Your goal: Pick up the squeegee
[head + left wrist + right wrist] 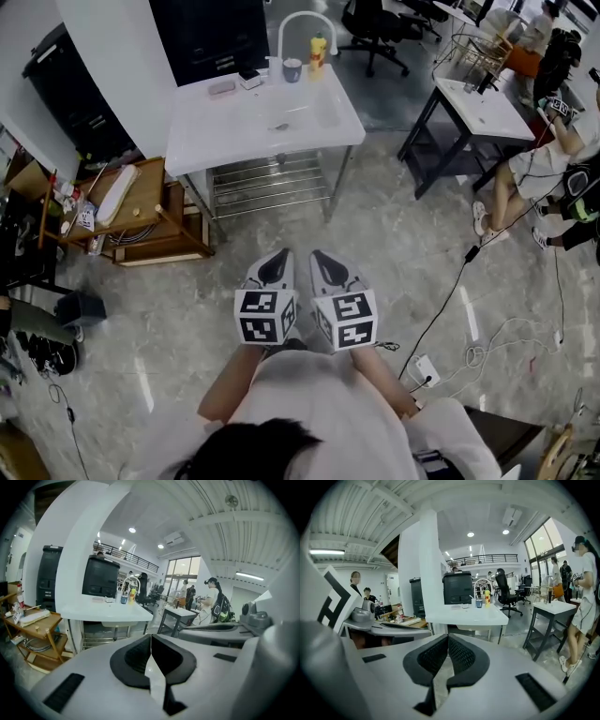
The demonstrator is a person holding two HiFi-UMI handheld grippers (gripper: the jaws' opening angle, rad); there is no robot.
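Observation:
I cannot pick out a squeegee in any view. The white sink table [202, 141] stands ahead across the floor, carrying a cup [292, 68], a yellow bottle [319, 52], a flat pinkish item [222, 88] and a small dark-and-white item [249, 79]. My left gripper [278, 258] and right gripper [323, 258] hover side by side over the floor, well short of the table. Both are shut and hold nothing. The left gripper view shows the left gripper [150, 637] with its pads together. In the right gripper view the right gripper [447, 637] looks the same.
A wooden cart [141, 202] with clutter stands left of the table. A black-legged white table [483, 108] is at the right, with a person [534, 173] beside it. Cables and a power strip [427, 370] lie on the floor at right. A wire shelf [272, 183] sits under the sink table.

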